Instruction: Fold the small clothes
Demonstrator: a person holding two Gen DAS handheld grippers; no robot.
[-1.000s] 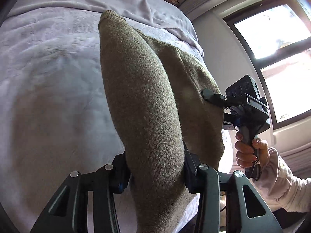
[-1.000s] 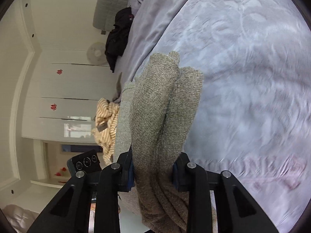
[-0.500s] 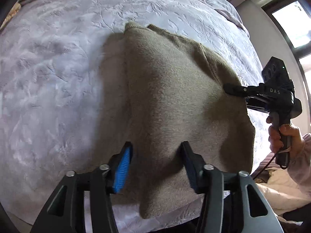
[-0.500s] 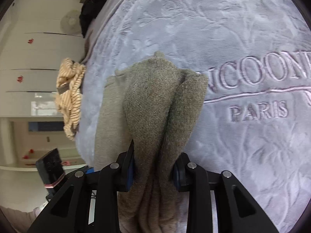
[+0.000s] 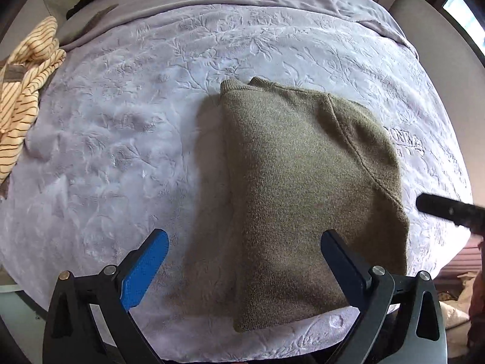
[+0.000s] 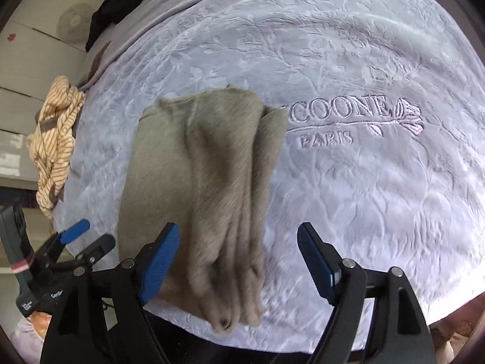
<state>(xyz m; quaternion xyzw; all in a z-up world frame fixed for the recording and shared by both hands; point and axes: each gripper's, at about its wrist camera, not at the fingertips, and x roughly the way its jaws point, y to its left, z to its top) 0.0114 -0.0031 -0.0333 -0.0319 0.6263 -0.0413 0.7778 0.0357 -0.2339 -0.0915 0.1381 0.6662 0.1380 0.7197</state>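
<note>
An olive knitted sweater [image 5: 303, 182] lies folded on the lavender blanket [image 5: 121, 151], near the bed's front edge. My left gripper [image 5: 242, 236] hovers over its near left part. Its jaws are opening wide, and the blue pads stand clear of the cloth. In the right wrist view the sweater [image 6: 197, 182] is motion-blurred, its bunched right edge dropping between the jaws of my right gripper [image 6: 239, 229]. Those jaws are also opening and press on nothing. My left gripper [image 6: 94, 233] shows at the lower left there. One right gripper finger [image 5: 448, 209] pokes in from the right.
A crumpled yellow striped garment [image 5: 24, 91] lies at the blanket's left edge. Dark clothes [image 6: 121, 9] are piled at the far end of the bed. An embroidered logo [image 6: 348, 115] lies right of the sweater. The bed's front edge [image 5: 272, 352] runs just below the grippers.
Both grippers have let go of the sweater and opened wide. The sweater, held up a second ago, now lies flat on the blanket. Both views have tipped downward.
</note>
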